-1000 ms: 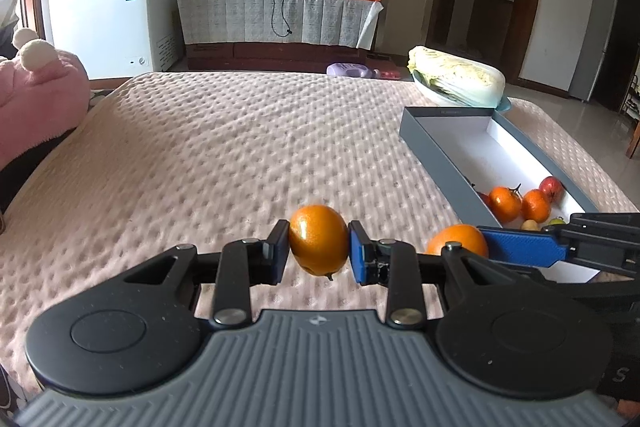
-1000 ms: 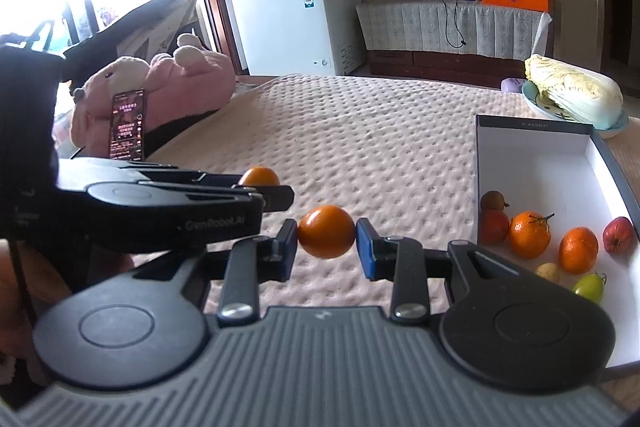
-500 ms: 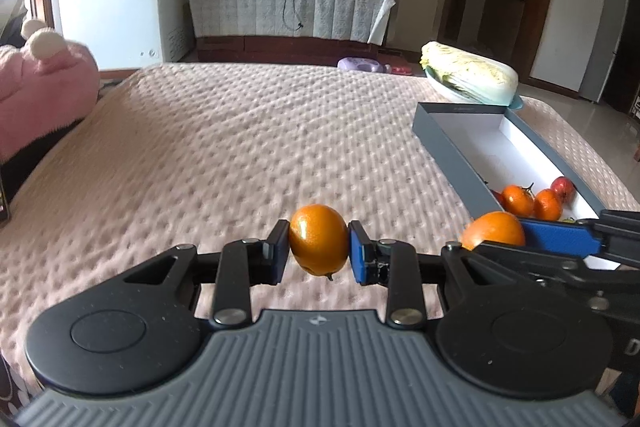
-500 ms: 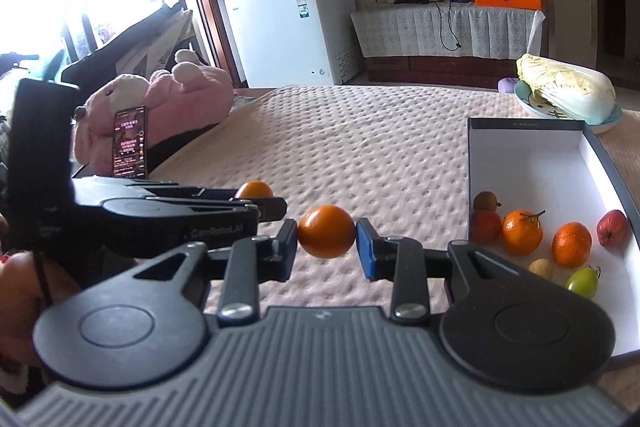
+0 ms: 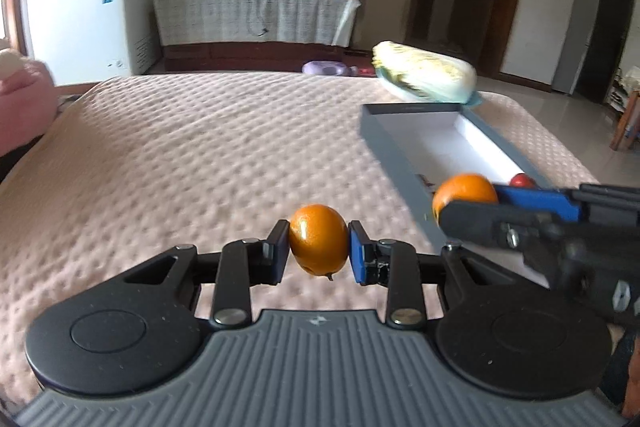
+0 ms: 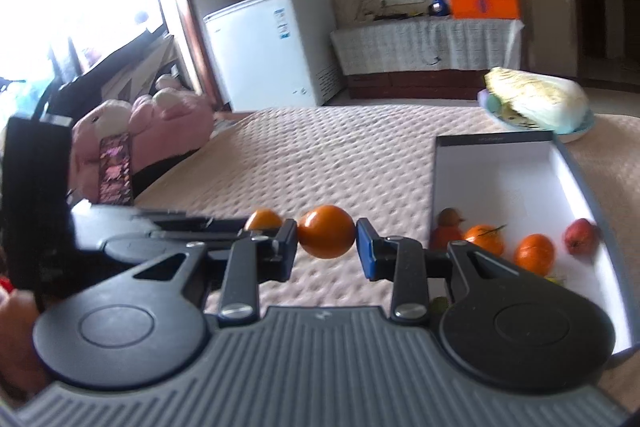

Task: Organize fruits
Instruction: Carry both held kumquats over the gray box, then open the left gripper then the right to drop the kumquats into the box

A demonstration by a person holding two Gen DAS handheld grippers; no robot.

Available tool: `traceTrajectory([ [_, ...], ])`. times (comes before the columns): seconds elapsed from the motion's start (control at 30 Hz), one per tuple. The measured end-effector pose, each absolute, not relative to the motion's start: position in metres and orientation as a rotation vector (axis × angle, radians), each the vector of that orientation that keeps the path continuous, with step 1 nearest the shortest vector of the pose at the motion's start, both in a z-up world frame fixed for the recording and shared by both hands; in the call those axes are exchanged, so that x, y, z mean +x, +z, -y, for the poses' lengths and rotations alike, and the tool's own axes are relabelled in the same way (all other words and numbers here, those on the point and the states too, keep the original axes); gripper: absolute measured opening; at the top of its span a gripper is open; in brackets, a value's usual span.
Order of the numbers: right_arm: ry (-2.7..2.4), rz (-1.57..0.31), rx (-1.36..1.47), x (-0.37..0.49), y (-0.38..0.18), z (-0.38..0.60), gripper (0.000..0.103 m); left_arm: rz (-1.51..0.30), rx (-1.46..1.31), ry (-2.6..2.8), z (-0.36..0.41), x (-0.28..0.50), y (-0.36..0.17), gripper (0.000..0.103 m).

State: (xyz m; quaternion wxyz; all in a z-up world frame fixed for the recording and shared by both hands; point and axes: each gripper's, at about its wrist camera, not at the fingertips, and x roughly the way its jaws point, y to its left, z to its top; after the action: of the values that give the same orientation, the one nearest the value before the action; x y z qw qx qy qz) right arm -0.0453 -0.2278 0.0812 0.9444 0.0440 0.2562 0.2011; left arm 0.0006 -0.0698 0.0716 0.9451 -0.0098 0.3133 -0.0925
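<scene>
My left gripper (image 5: 318,246) is shut on an orange (image 5: 318,245) and holds it above the pink bedspread (image 5: 200,155). My right gripper (image 6: 326,238) is shut on another orange (image 6: 326,237), also in the air; that orange shows in the left wrist view (image 5: 464,190) near the box. The grey box with a white inside (image 6: 500,171) lies to the right and holds several small fruits, among them two oranges (image 6: 534,253) and a red fruit (image 6: 580,235). The left gripper's orange shows in the right wrist view (image 6: 262,219).
A cabbage on a plate (image 6: 536,103) sits beyond the box's far end. A pink plush toy (image 6: 160,119) and a phone (image 6: 115,169) lie at the bed's left edge. A white freezer (image 5: 84,11) and a covered cabinet (image 5: 256,17) stand behind the bed.
Both grippers have risen and moved forward with their oranges held. The right gripper has moved toward the box, and the view blurs with motion.
</scene>
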Motion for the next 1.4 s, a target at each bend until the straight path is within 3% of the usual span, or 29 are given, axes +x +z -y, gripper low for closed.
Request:
traceTrajectory([
  [0.43, 0.127, -0.503, 0.166, -0.054, 0.081, 0.309, 0.035, -0.554, 0.03, -0.381, 0.157, 0.01, 0.079, 0.036],
  [0.83, 0.026, -0.547, 0.184, -0.064, 0.067, 0.335, 0.035, -0.615, 0.021, -0.449, 0.221, 0.056, 0.058, 0.037],
  [1.17, 0.005, -0.579, 0.185, -0.056, 0.057, 0.338, 0.035, -0.624, 0.022, -0.434, 0.216, 0.062, 0.058, 0.052],
  [1.4, 0.006, -0.61, 0.149, -0.036, 0.049, 0.329, 0.035, -0.591, 0.01, -0.443, 0.196, 0.048, 0.068, 0.053],
])
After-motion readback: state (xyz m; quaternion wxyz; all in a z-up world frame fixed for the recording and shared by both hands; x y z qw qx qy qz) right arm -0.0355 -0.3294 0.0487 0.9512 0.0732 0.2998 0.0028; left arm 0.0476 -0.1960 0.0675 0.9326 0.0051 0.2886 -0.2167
